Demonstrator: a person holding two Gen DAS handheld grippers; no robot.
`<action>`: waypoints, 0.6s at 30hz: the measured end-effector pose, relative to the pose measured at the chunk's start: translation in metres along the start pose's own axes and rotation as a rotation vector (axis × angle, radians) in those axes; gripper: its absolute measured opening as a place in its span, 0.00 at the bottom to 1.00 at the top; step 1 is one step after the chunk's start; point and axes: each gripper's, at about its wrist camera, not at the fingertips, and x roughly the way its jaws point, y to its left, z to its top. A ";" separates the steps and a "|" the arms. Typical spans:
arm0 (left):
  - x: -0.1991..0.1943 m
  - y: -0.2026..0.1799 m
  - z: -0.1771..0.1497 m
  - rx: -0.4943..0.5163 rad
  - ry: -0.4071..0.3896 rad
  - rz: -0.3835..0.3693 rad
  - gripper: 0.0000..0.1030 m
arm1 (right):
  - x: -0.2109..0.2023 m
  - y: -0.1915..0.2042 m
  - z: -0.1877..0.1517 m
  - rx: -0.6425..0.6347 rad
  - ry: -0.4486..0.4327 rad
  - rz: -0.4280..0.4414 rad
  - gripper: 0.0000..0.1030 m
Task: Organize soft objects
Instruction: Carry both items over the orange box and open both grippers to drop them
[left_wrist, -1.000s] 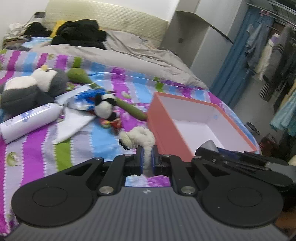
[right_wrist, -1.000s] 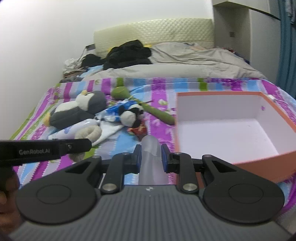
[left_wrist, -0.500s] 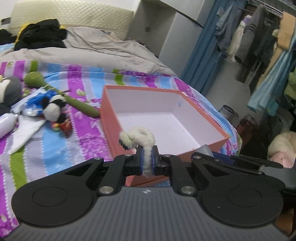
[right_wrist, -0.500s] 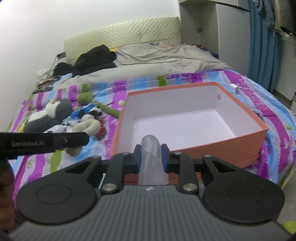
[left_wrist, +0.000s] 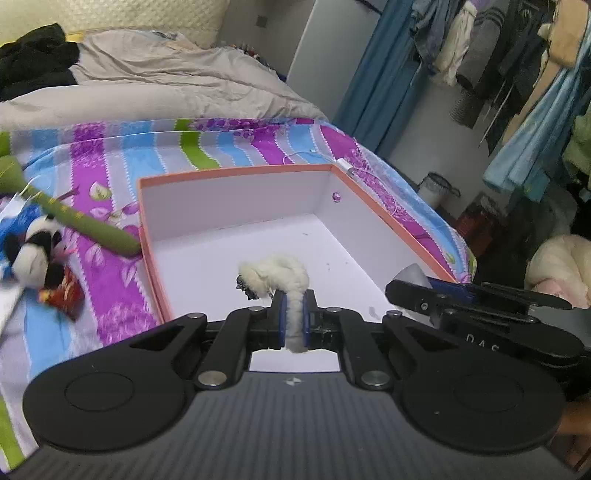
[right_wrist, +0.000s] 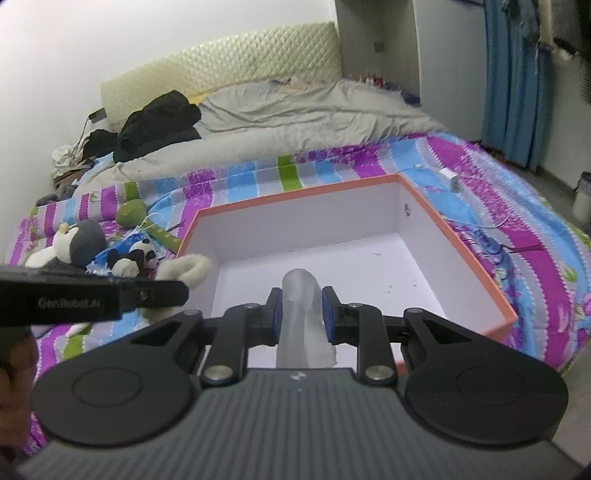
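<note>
Fuzzy cream plush loop (left_wrist: 284, 275), curled

Both wrist views close, angled down, sharing box (left_wrist: 236, 173) (right_wrist: 295, 195).

Striped bed (right_wrist: 524, 236) bears orange box (right_wrist: 476, 273), plush toys (right_wrist: 79, 242), probably a cable (right_wrist: 452, 181).

Translucent soft piece (right_wrist: 301, 306) over orange box (right_wrist: 458, 240)
</note>
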 end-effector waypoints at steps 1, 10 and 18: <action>0.005 0.000 0.007 0.005 0.009 0.008 0.10 | 0.006 -0.003 0.004 0.006 0.015 0.006 0.25; 0.059 0.006 0.070 -0.018 0.162 0.005 0.10 | 0.059 -0.025 0.025 0.045 0.208 0.018 0.26; 0.094 0.023 0.079 -0.051 0.273 0.034 0.10 | 0.084 -0.032 0.029 0.017 0.282 -0.025 0.29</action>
